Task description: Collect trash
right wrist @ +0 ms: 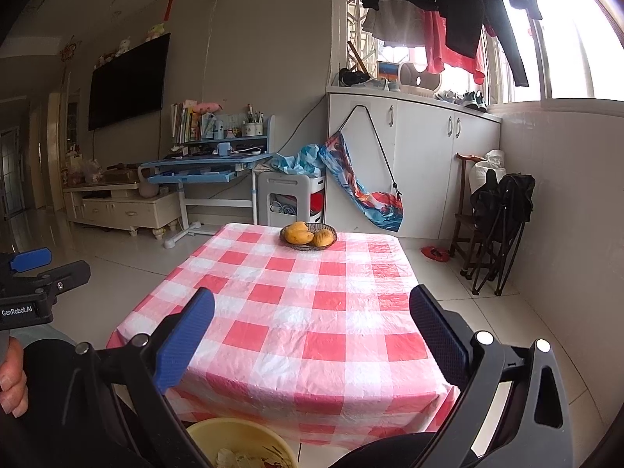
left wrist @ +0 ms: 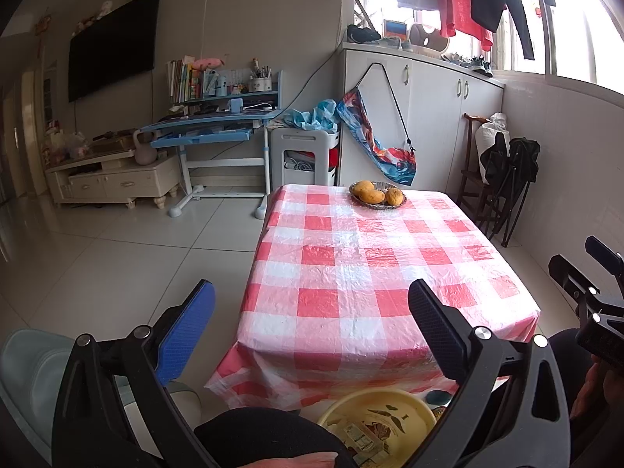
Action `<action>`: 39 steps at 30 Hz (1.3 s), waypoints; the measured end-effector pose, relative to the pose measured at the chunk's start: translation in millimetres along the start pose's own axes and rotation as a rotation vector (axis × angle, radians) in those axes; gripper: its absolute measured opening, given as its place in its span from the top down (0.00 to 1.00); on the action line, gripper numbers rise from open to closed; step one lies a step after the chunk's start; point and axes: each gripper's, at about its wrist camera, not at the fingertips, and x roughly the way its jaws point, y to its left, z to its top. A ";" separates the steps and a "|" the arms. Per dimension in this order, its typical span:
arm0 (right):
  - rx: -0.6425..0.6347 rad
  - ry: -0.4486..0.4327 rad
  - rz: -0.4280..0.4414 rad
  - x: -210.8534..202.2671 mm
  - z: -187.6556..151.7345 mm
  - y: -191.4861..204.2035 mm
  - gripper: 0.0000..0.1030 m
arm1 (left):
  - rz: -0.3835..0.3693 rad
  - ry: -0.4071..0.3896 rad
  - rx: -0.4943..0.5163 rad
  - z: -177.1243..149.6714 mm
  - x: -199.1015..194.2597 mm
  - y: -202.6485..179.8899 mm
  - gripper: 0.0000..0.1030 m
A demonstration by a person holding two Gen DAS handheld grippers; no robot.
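Observation:
A yellow bin (left wrist: 384, 419) with scraps of trash inside stands on the floor just below the table's near edge; it also shows in the right wrist view (right wrist: 238, 444). My left gripper (left wrist: 312, 312) is open and empty, held above the near edge of the red-and-white checked table (left wrist: 374, 265). My right gripper (right wrist: 312, 319) is open and empty, also above the table's near part (right wrist: 296, 312). The right gripper shows at the right edge of the left wrist view (left wrist: 596, 284), and the left gripper at the left edge of the right wrist view (right wrist: 35, 277).
A basket of mangoes (left wrist: 377, 194) sits at the table's far end, also in the right wrist view (right wrist: 308, 236). A pale green stool (left wrist: 35, 382) is at my left. Folded black chairs (right wrist: 499, 226) lean on the right wall. A blue desk (left wrist: 210, 124) and white cabinets (left wrist: 429, 117) stand behind.

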 end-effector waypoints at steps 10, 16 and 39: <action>0.000 0.001 0.000 0.7 0.0 1.2 0.07 | -0.001 0.001 -0.001 0.6 -0.1 0.7 0.07; -0.002 0.002 0.000 0.5 0.0 1.4 0.07 | -0.001 0.002 0.000 0.9 -0.2 1.1 0.07; 0.004 0.000 0.003 1.1 0.0 1.3 0.07 | 0.001 0.007 -0.002 -1.0 0.7 3.7 0.07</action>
